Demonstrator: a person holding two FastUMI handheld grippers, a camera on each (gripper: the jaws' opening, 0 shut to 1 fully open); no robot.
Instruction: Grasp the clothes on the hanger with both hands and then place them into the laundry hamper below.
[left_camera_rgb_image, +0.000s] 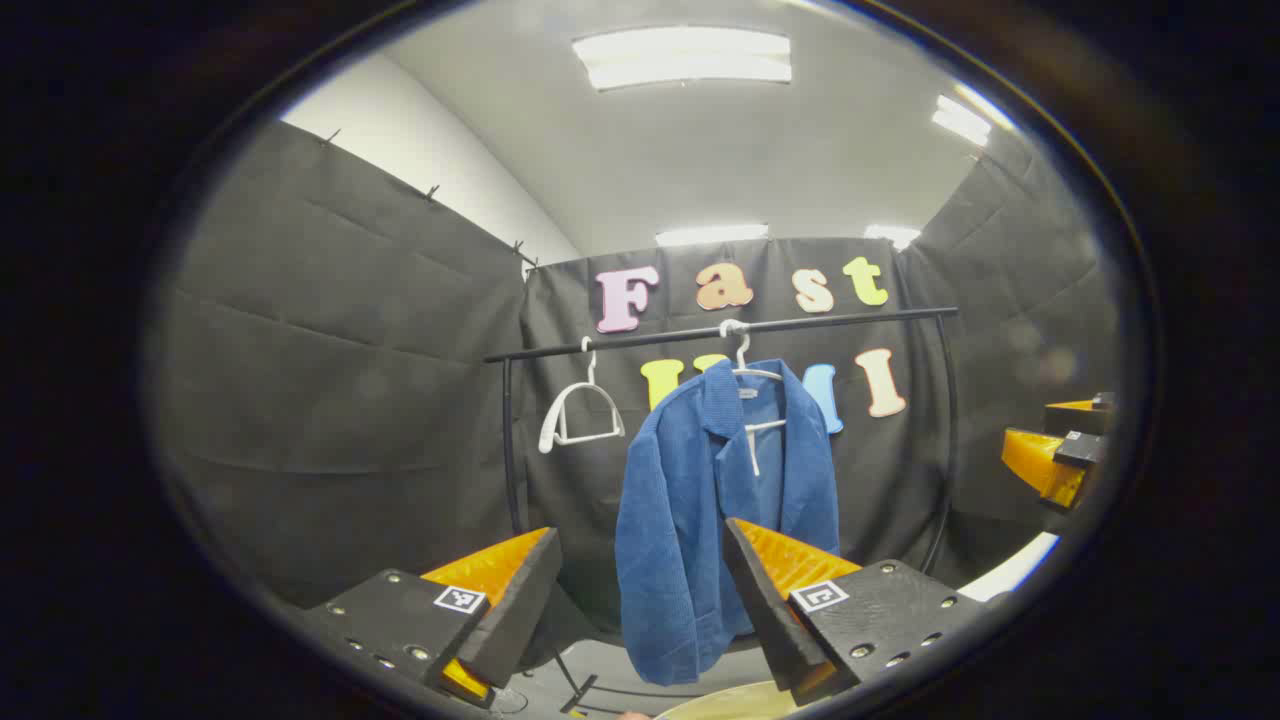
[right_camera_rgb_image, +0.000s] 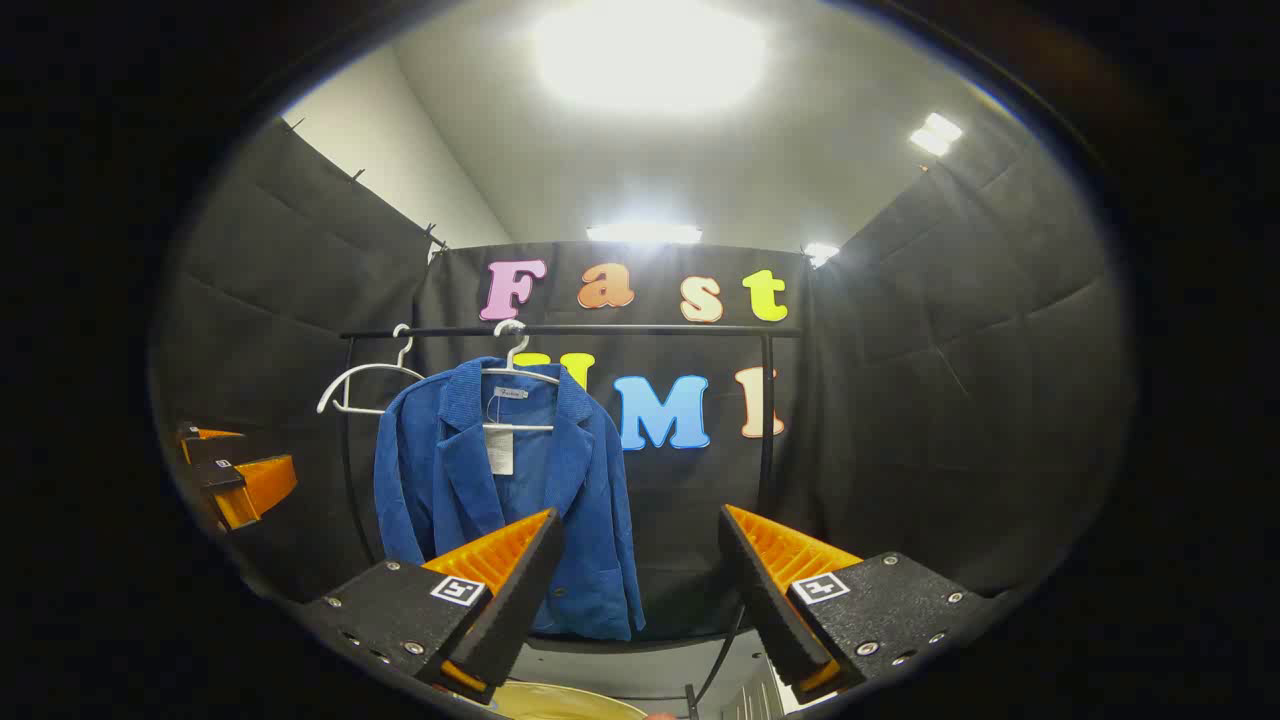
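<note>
Tools, left (left_camera_rgb_image: 640, 590) and right (right_camera_rgb_image: 640, 580), are both gaping wide, gripping nothing. Blue jacket (left_camera_rgb_image: 715, 500) is hanging on its hanger (left_camera_rgb_image: 745, 365) mid-rail (left_camera_rgb_image: 720, 332), empty hanger (left_camera_rgb_image: 580, 415) beside; hamper rim (right_camera_rgb_image: 570, 700) peeking below.

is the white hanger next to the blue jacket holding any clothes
No, the white hanger hangs bare on the rail, left of the blue jacket in the right gripper view.

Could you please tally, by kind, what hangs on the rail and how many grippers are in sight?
Blue jacket: 1
White hangers: 2, one empty hanger and one jacket hanger
Grippers: 2, left gripper and right gripper, both open
Total: 5
</note>
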